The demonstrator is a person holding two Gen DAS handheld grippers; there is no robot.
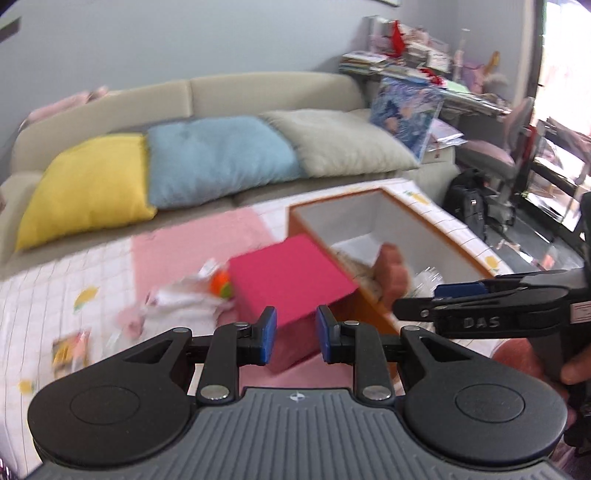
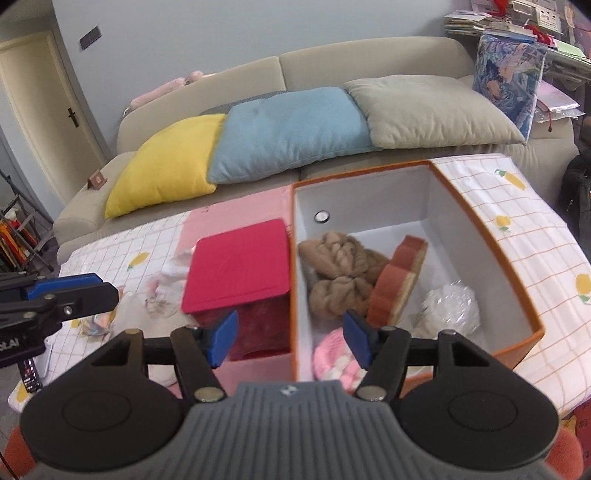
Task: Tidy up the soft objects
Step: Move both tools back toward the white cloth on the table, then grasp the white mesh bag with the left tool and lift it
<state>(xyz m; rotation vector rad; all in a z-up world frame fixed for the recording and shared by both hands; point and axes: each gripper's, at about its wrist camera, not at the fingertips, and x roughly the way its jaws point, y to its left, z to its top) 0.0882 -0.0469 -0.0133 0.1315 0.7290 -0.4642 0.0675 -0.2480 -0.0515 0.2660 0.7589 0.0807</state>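
Left gripper (image 1: 294,334): jaws apart, nothing held.
Right gripper (image 2: 291,341): jaws apart, empty.
Orange box (image 2: 480,225): sponge (image 2: 400,278) seen at 1 o'clock.

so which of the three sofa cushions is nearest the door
The yellow cushion, at the left end of the row. The blue cushion sits in the middle and the beige cushion lies farthest right.

A beige sofa (image 2: 332,66) stands against the grey wall (image 2: 221,29), bearing a yellow cushion (image 2: 166,166), a blue cushion (image 2: 288,133) and a grey cushion (image 2: 424,110) side by side. A door (image 2: 33,110) shows at left. Cluttered shelves (image 1: 406,55) stand right of the sofa, with a black backpack (image 1: 467,203) below.
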